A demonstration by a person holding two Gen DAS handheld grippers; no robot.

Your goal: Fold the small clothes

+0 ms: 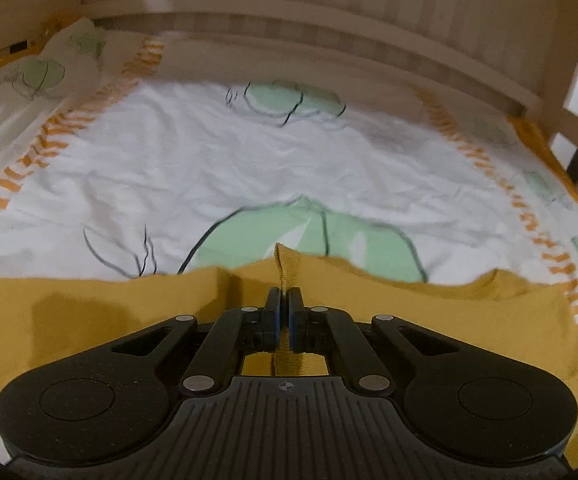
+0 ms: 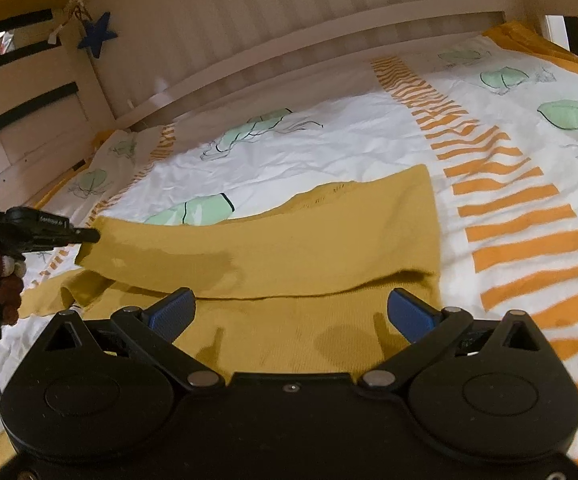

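A mustard-yellow knitted garment (image 2: 289, 248) lies on the bed, partly folded over itself, with a few darker damp-looking patches. In the left wrist view my left gripper (image 1: 284, 292) is shut on a pinched ridge of this yellow garment (image 1: 287, 266), lifted a little off the bed. The same left gripper (image 2: 89, 235) shows from the side at the garment's left corner in the right wrist view. My right gripper (image 2: 291, 308) stands open over the near part of the garment, its blue pads (image 2: 173, 312) wide apart with nothing pressed between them.
The bedcover (image 1: 249, 168) is white with green leaf prints and orange striped bands (image 2: 509, 208). A pale wooden slatted bed rail (image 2: 289, 32) runs along the far side, with a blue star (image 2: 98, 34) hung on it. A pillow (image 1: 49, 68) lies at the far left.
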